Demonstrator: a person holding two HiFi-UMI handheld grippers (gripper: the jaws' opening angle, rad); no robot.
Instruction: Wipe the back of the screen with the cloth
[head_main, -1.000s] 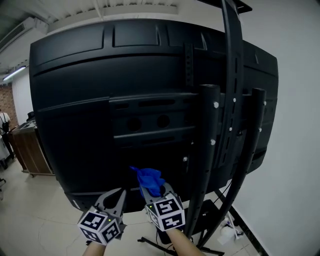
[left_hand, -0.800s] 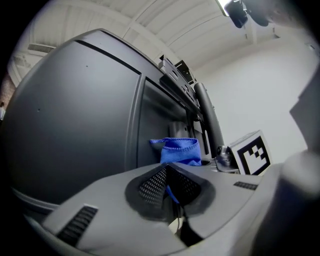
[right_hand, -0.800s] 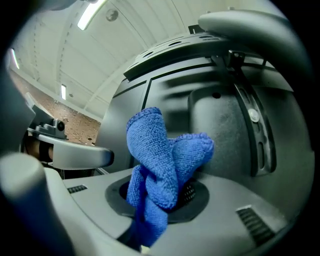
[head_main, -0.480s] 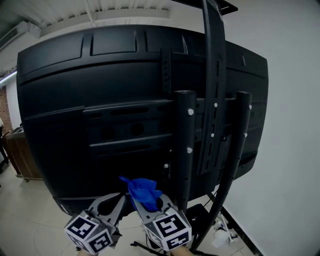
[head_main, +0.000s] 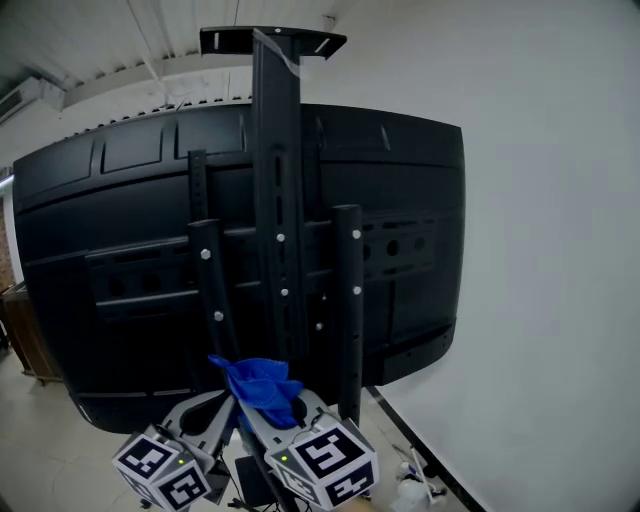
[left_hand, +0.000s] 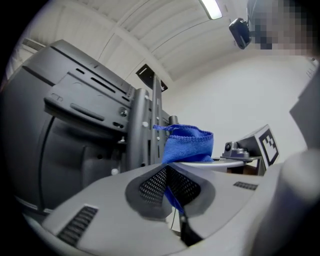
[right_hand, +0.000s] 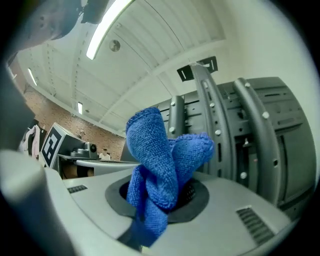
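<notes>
The screen's black back (head_main: 130, 290) fills the head view, bolted to a black stand column (head_main: 275, 200) with two vertical brackets. Both grippers hang low in front of it, below its bottom edge and not touching it. My right gripper (head_main: 262, 412) is shut on a bunched blue cloth (head_main: 258, 385), which sticks up out of its jaws (right_hand: 160, 160). My left gripper (head_main: 226, 402) sits close beside it, jaws together; a thin blue strip of the cloth (left_hand: 187, 145) lies in their seam. In the right gripper view the screen (right_hand: 287, 135) stands just beyond the cloth.
A white wall (head_main: 540, 250) runs close along the screen's right side. The stand's legs and some cables (head_main: 415, 485) lie on the floor below. A wooden cabinet (head_main: 15, 340) stands at far left. Ceiling lights (right_hand: 107, 27) are overhead.
The head view has swung so the stand column now sits mid-frame and more wall shows at right. Both grippers stay low with the cloth, shifted slightly left in the frame.
</notes>
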